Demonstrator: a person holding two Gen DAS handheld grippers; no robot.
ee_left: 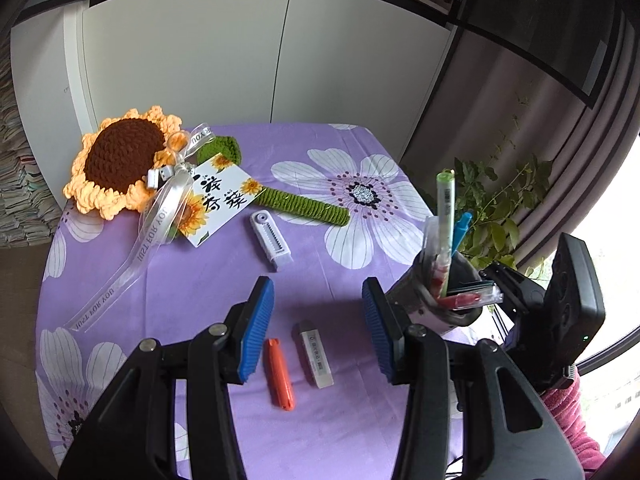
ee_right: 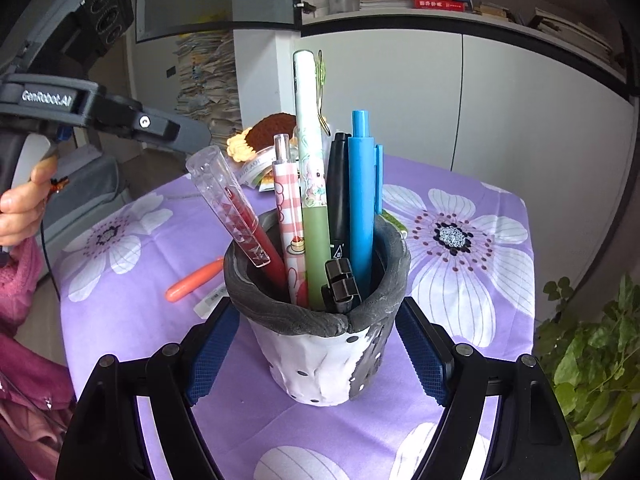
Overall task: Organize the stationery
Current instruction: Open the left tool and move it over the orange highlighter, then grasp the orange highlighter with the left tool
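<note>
In the left wrist view my left gripper hangs open over the purple cloth, nothing between its blue pads. Just below it lie an orange pen and a white eraser, side by side. Farther back rests a white retractable cutter. A grey and white pen cup with several pens stands on the table between the jaws of my right gripper. Narrow gaps show beside its pads, so it is open around the cup. The cup also shows at the right of the left wrist view.
A crocheted sunflower with a ribbon and a card fills the table's far left. White cabinet doors stand behind the table. A leafy plant grows off its right edge. A hand holds the left gripper's handle.
</note>
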